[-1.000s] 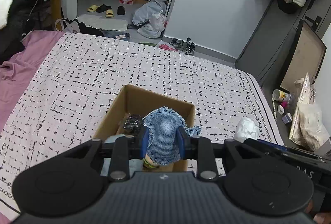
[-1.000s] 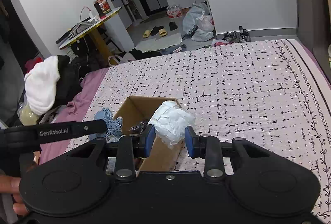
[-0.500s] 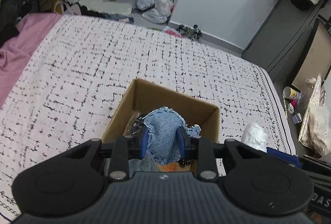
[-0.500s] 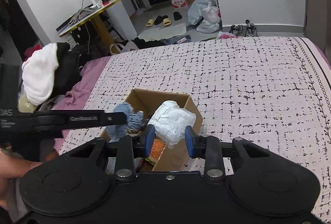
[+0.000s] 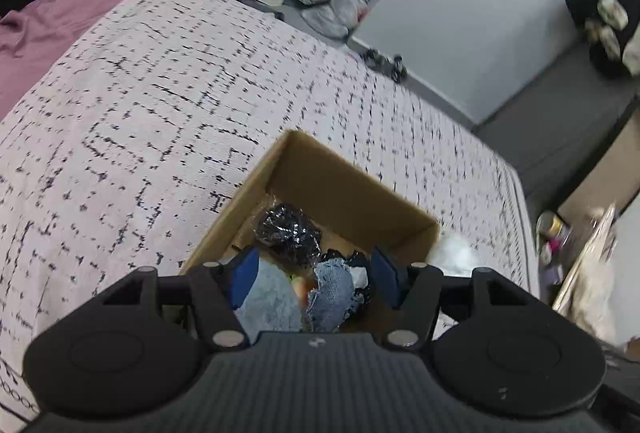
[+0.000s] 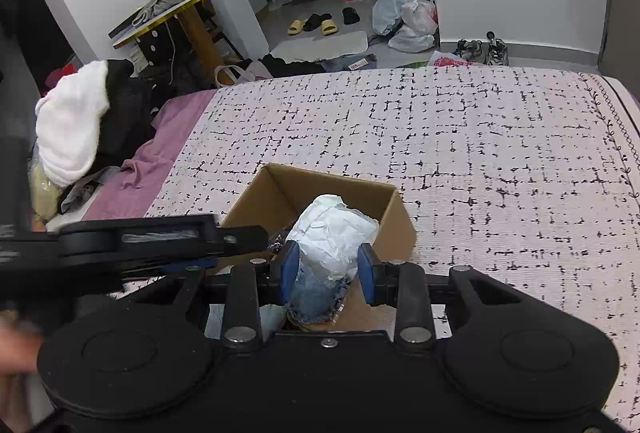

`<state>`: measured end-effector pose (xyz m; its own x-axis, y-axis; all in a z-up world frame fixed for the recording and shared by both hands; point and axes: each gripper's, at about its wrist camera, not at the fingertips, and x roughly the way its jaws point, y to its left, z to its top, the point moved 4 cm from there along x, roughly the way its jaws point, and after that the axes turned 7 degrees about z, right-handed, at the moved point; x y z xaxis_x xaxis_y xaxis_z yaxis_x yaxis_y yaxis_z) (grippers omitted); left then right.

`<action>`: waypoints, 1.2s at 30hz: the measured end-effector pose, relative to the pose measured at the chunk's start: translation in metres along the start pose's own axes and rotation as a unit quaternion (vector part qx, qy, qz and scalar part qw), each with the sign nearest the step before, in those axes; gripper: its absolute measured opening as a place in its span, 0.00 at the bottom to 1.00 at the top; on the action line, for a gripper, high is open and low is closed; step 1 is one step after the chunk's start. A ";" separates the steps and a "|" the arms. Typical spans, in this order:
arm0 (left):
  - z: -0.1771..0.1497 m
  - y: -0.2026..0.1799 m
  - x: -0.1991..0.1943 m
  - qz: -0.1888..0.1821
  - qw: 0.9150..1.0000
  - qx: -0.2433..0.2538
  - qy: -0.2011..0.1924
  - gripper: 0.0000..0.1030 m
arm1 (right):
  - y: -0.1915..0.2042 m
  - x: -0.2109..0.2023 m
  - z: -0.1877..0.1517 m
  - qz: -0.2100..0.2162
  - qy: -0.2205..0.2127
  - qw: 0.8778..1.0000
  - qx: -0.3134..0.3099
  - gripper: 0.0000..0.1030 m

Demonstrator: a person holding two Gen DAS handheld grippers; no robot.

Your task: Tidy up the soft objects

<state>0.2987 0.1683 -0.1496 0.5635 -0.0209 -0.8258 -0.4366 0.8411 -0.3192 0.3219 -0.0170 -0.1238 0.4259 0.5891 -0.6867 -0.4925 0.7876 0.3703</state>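
Observation:
An open cardboard box [image 5: 352, 189] [image 6: 280, 185] sits on the patterned bedspread. My left gripper [image 5: 314, 273] is open above the box. Below it in the box lie a blue denim piece [image 5: 330, 293], a lighter blue cloth [image 5: 272, 297] and a shiny black bundle [image 5: 288, 229]. My right gripper [image 6: 327, 271] is shut on a crumpled white soft bundle [image 6: 334, 233] over the box's near edge. The denim piece [image 6: 316, 297] shows under it. The left gripper's body [image 6: 160, 237] crosses the left of the right wrist view.
The bedspread [image 6: 480, 153] stretches wide around the box. A purple sheet [image 5: 48, 17] and piled clothes [image 6: 72, 129] lie left. Clutter [image 5: 580, 253] sits off the bed's right edge. Shoes and bags [image 6: 408, 17] lie on the floor beyond.
My left gripper opened and the denim piece dropped into the box. Both grippers moved closer over the box; the right still holds the white bundle.

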 end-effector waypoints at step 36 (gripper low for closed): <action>-0.031 -0.016 -0.095 0.050 0.996 0.062 -0.050 1.00 | -0.014 -0.074 -0.012 -0.037 -0.039 0.997 0.057 0.95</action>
<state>0.2310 0.1399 -0.0806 0.5913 0.1154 -0.7981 -0.4076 0.8967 -0.1724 0.2884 -0.0735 -0.0856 0.5180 0.5373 -0.6656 -0.3704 0.8422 0.3917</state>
